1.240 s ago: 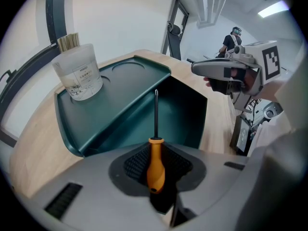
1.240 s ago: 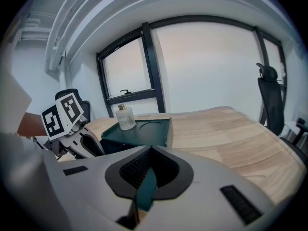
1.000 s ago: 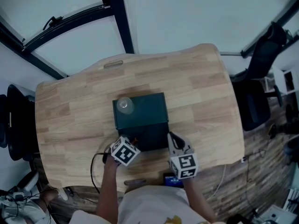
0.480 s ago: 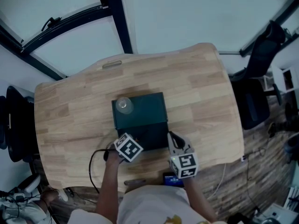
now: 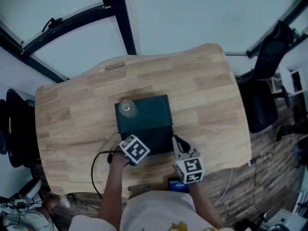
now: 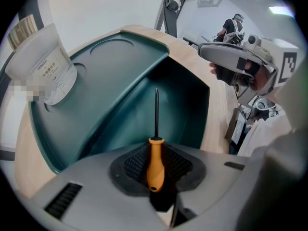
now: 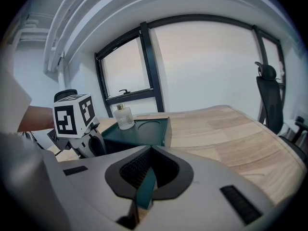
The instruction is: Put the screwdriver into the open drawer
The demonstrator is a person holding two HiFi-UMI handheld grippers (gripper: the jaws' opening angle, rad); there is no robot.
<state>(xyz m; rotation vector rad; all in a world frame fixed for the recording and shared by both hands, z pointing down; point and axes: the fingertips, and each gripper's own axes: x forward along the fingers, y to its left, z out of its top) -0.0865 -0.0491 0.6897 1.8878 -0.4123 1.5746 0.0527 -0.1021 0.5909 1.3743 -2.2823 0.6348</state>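
The left gripper (image 6: 155, 174) has edged right toward the drawer (image 6: 144, 114), pinching the screwdriver (image 6: 155, 160), shaft aimed inside; release remains. The right gripper (image 7: 144, 189) clamps the drawer's edge.

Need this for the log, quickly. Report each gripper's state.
Left gripper: closed on the orange-handled screwdriver.
Right gripper: closed on the edge of the dark green drawer.

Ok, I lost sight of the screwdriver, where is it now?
In the left gripper view, the screwdriver is clamped in the left hand-held gripper, its shaft pointing into the open drawer of the dark green box.
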